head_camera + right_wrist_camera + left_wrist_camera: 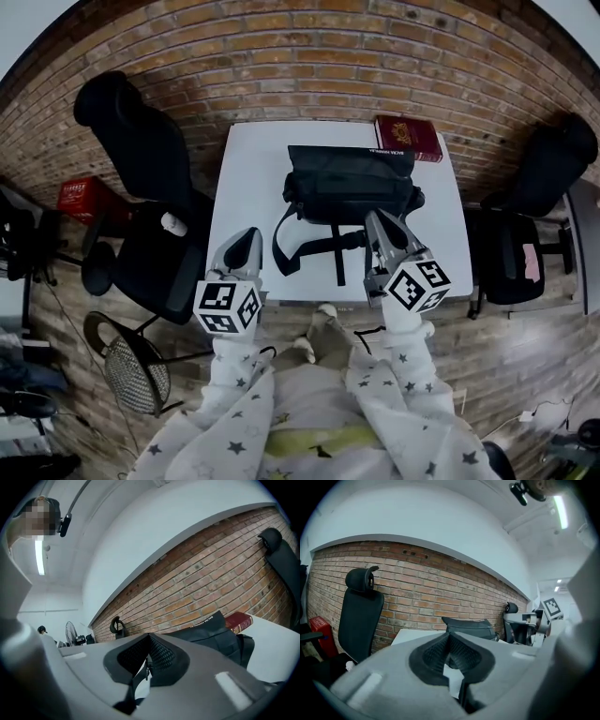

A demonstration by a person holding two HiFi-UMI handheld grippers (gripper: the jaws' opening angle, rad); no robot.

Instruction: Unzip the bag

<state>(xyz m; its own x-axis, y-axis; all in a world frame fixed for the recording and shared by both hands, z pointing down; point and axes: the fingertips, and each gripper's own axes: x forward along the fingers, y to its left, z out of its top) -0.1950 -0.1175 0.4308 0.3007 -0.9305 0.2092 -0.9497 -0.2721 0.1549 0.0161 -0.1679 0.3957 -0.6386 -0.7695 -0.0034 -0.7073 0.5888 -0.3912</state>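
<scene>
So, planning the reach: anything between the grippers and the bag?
Nothing visible: only the bag and its own strap lie ahead of the left gripper and right gripper; the red book sits behind it.

The bag's (349,183) zipper was too small to make out in the head view; the red book (411,138) sat partly hidden behind the bag; the left gripper (449,639) and right gripper (149,644) each screened the bag's lower part; its white print was unreadable.
</scene>
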